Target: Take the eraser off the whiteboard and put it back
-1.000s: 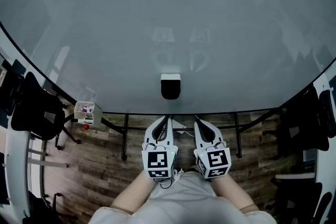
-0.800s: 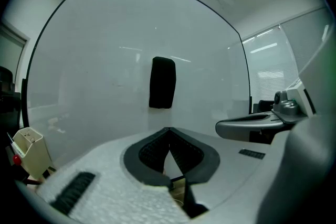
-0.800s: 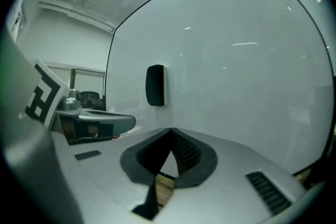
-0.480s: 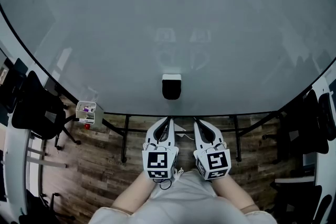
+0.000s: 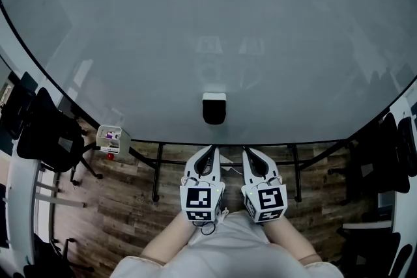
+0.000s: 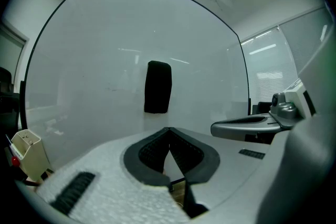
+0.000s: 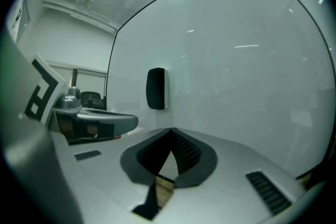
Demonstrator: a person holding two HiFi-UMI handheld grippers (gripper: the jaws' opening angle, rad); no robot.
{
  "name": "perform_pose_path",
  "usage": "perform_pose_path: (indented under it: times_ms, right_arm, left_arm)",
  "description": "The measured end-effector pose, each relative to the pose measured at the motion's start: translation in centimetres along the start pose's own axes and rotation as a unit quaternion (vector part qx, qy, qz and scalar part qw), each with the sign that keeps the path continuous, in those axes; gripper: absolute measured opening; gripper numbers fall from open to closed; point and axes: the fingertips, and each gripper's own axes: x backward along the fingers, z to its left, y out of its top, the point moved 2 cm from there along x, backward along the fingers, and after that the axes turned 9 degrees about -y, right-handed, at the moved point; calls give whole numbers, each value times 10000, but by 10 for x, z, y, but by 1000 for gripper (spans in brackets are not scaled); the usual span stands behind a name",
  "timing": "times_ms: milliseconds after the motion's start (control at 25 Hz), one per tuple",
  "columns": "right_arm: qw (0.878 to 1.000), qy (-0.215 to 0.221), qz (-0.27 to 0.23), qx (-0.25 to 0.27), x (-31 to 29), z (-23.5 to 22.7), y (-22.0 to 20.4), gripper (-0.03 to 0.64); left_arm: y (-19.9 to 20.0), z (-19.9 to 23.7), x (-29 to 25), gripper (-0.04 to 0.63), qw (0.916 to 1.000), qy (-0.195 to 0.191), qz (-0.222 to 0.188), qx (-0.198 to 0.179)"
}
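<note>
eraser: small dark block with a pale top face, sitting flat on the whiteboard, upright, long side running up and down
where on the board: close to the bottom edge, about midway between the two lower corners, well away from the side edges
left claw: jaws pinched right together, nothing between them, held low in front of the board's bottom edge, clear of the eraser
right claw: same deal, tips meeting with nothing in them, just beside the left one and also clear of the eraser
stage: honestly can't call it. An eraser parked on the board with both claws empty fits it waiting to be lifted off, and equally fits it already being put back
how it'd handle: looks light and fairly stiff, probably a plastic body with a felt face against the board. It presumably clings by a magnet, so expect a little tug and then a sudden release. Not fragile
where to grab: across the two long sides, around the middle of its height, with the jaws first opened wider than the block
slip risk: smooth sides could skate out of the pads if gripped near a corner, and it may slide on the glossy board if pushed sideways
other stuff: small box of bits hanging by the board's lower left corner, not in the way
</note>
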Motion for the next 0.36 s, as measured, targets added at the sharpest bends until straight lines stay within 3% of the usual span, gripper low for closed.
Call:
perform_pose_path:
  times_ms: [360]
  right_arm:
    - [10000,-35,45,-49,-3,-2,-2,26]
  left_arm:
    - [-5,2,-2,18,9999,-38,91,42]
